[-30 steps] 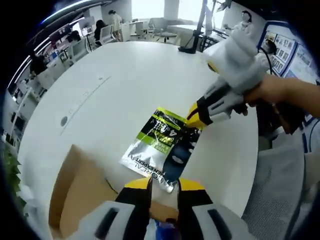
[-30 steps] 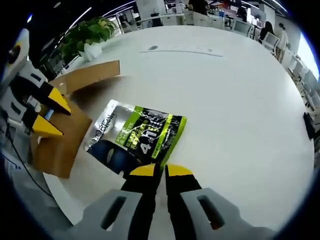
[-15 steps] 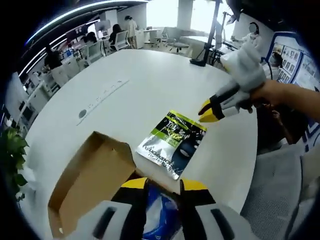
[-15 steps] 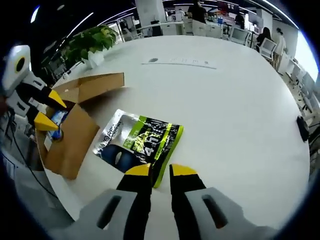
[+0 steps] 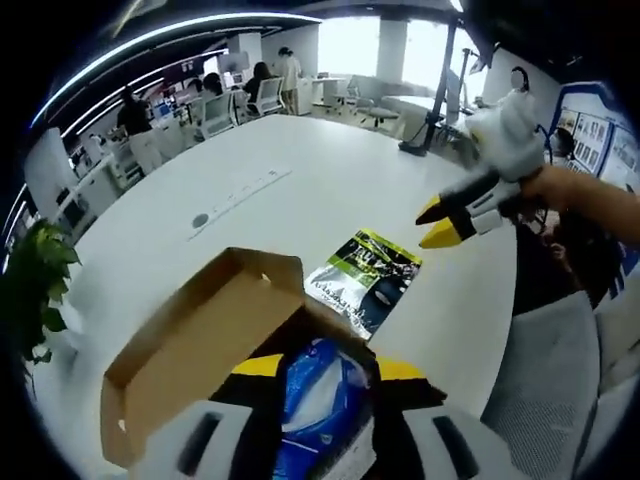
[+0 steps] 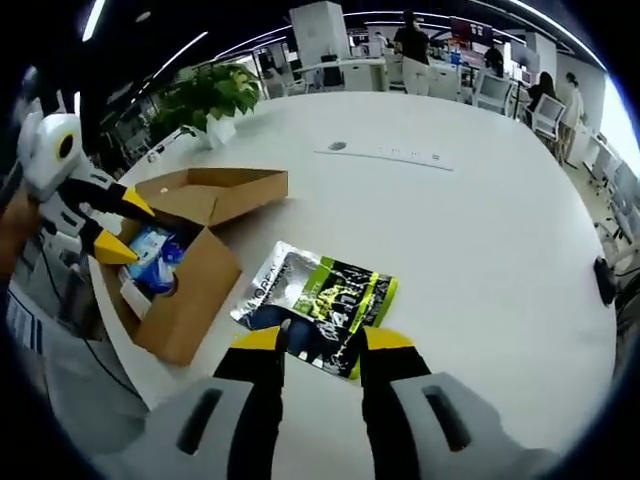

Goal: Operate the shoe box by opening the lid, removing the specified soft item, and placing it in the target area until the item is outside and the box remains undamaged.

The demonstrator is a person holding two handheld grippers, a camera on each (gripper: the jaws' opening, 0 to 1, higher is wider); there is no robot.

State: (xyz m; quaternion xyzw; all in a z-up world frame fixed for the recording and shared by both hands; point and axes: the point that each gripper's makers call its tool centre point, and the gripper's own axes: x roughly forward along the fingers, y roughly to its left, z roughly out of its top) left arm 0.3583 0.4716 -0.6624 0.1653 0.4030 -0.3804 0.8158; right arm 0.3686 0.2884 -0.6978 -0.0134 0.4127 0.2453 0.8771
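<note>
The cardboard box [image 6: 190, 265] sits open at the edge of the round white table [image 6: 480, 230], its lid [image 6: 215, 190] folded back on the side toward the potted plant [image 6: 205, 95]. Just beside the box, flat on the table and apart from both grippers, lies the green and black pouch [image 6: 320, 305]. The right gripper [image 6: 322, 338] hangs above the near edge of the pouch with its yellow-tipped jaws spread wide and nothing between them. The left gripper [image 5: 322, 367] is over the box, jaws parted either side of a blue and white packet [image 5: 315, 395] lying inside; whether they touch the packet I cannot tell. Office desks and chairs [image 5: 225, 95] stand beyond the table.
</note>
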